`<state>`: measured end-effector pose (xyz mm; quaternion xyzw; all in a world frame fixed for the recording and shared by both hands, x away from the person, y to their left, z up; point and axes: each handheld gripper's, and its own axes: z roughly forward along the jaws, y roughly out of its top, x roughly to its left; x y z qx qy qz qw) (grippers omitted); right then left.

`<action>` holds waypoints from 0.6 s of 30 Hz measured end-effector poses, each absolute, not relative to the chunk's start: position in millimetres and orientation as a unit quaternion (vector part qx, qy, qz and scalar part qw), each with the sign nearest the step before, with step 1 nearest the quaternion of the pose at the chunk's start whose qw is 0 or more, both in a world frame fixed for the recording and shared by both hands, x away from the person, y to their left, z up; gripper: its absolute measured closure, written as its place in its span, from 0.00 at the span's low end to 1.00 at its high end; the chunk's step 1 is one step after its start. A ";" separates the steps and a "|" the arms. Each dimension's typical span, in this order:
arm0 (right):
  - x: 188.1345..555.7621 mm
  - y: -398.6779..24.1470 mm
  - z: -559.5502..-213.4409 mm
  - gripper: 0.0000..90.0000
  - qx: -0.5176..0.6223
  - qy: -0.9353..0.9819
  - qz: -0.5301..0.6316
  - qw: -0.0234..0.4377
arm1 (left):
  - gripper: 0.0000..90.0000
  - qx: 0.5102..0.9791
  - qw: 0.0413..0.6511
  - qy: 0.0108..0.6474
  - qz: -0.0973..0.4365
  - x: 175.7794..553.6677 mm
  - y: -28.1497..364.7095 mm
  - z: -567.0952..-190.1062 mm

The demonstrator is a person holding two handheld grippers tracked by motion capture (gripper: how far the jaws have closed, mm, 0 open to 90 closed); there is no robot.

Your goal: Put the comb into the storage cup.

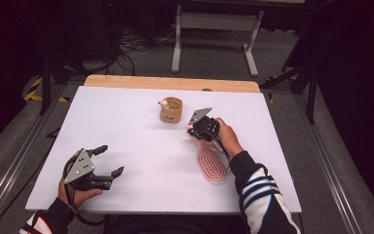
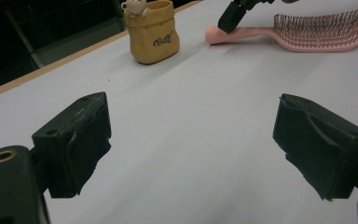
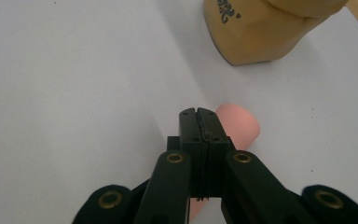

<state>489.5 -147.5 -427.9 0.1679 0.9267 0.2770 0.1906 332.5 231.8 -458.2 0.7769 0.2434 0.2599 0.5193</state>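
Table [image 1: 141,161]: white top, wood strip along far edge; landmark below = the pot.
Pot [image 1: 171,110]: small tan bag-shaped holder w/ dark lettering, upright, mid-table toward far edge; little pale figure [image 1: 163,103] perched on rim.
Brush [image 1: 211,163]: pink hairbrush, flat on table, bristles up; near side of pot and to its right, well apart from it. Handle end [image 3: 237,122] aimed toward pot, bristle head farther from pot, nearer person.
Right gripper [image 1: 193,130]: between pot and brush head, at handle end of brush; grey plate on top. Jaws pressed together, tips right over the pink handle; in right gripper view no gap seen btwn them, handle sits under/behind tips, not betw. them. Touching handle or just above: can't tell.
Right hand [image 1: 229,136]: around gripper body, striped sleeve behind.
Left gripper [image 1: 108,160]: far from pot, near-left part of table, low over bare top. Jaws wide apart, nothing betw. them but white surface.
Left hand [image 1: 80,195]: at near edge, well apart from pot and brush.
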 end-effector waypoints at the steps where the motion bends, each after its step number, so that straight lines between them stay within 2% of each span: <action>1: 488.9 -145.7 -428.4 1.00 0.167 0.927 0.273 0.193 | 0.14 0.777 0.519 0.243 0.260 332.6 231.6 -458.3; 9: 492.6 -137.2 -439.7 1.00 0.154 0.940 0.236 0.193 | 0.14 0.778 0.519 0.242 0.260 332.2 232.2 -458.5; 18: 499.8 -162.2 -438.1 1.00 0.199 0.931 0.236 0.193 | 0.14 0.780 0.516 0.241 0.258 333.0 229.4 -459.5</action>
